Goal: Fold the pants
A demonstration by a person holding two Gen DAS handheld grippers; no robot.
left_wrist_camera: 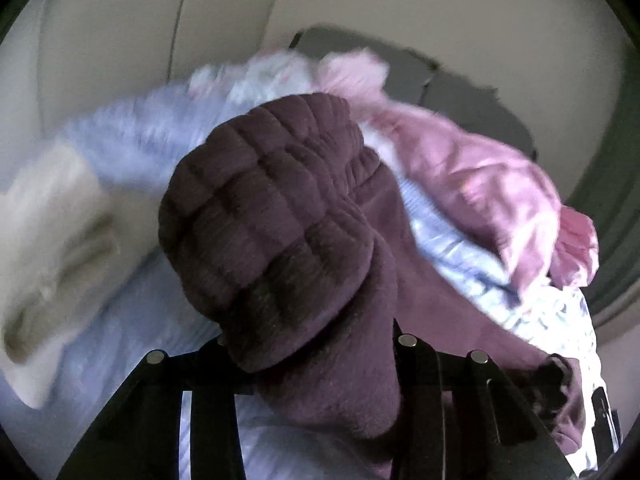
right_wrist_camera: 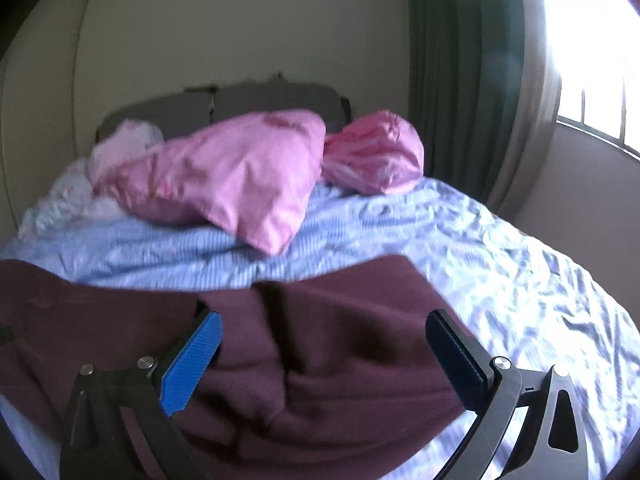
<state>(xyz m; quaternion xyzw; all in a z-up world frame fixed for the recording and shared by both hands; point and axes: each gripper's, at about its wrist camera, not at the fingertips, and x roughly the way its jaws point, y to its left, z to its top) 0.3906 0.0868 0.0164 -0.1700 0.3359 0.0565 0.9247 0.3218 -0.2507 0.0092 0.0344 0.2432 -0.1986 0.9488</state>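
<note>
Maroon fleece pants [right_wrist_camera: 328, 368] spread over near part of bed [right_wrist_camera: 500, 264], on pale blue crumpled sheet. In left wrist view, ribbed elastic waistband [left_wrist_camera: 264, 216] bunched up right in front of lens, raised off the bed, fabric running down into left gripper [left_wrist_camera: 320, 360]. Fingers there hidden behind cloth; black arms drawn close together w/ pants pinched between, so clamped on pants. Right gripper [right_wrist_camera: 324, 340] w/ fingers spread wide, blue pad [right_wrist_camera: 192, 364] on one side, dark pad on other, nothing held; hovering just over pants, contact w/ fabric can't tell. Dark crease running down middle of pants betw. the two fingers. Beyond pants: big pink pillow [right_wrist_camera: 224, 176] lying on sheet, smaller pink bundle [right_wrist_camera: 372, 152] just beside it, white patterned cloth [right_wrist_camera: 80, 188] at far left of bed. Grey headboard [right_wrist_camera: 240, 100] behind pillows, green curtain [right_wrist_camera: 460, 80] & bright window [right_wrist_camera: 592, 60] to the right.
</note>
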